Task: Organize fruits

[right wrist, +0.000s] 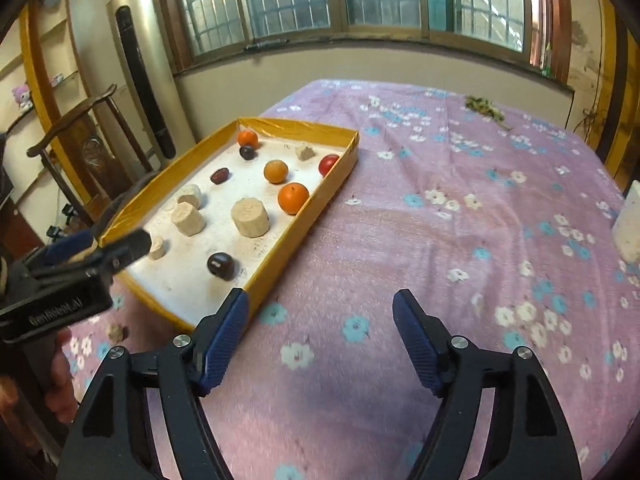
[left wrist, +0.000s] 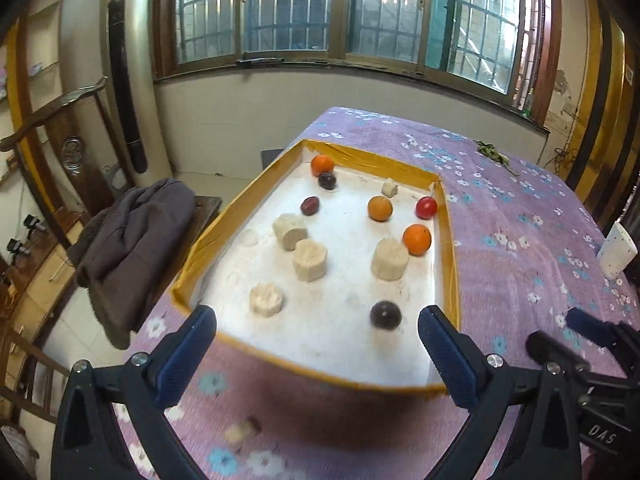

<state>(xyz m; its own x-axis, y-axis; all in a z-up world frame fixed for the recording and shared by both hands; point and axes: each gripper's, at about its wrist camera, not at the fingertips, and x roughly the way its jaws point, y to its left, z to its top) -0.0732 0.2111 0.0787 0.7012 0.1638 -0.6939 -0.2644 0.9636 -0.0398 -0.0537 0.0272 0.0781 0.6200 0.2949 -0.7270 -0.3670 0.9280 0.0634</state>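
A yellow-rimmed tray (left wrist: 450, 240) with a white floor lies on the table; it also shows in the right wrist view (right wrist: 340, 168). It holds oranges (left wrist: 417, 239) (right wrist: 293, 198), a red tomato (left wrist: 426, 207), dark plums (left wrist: 385, 314) (right wrist: 220, 265), a red date (left wrist: 310, 205) and several beige cylinders (left wrist: 389, 259) (right wrist: 250, 217). My left gripper (left wrist: 316, 344) is open and empty just before the tray's near rim. My right gripper (right wrist: 320, 326) is open and empty over the cloth, right of the tray.
A purple flowered cloth (right wrist: 460, 208) covers the table. A small beige piece (left wrist: 240, 434) lies on it before the tray. A white block (right wrist: 628, 224) stands at the right edge. Dried greens (right wrist: 484, 106) lie far back. A chair with a grey garment (left wrist: 132, 240) stands left.
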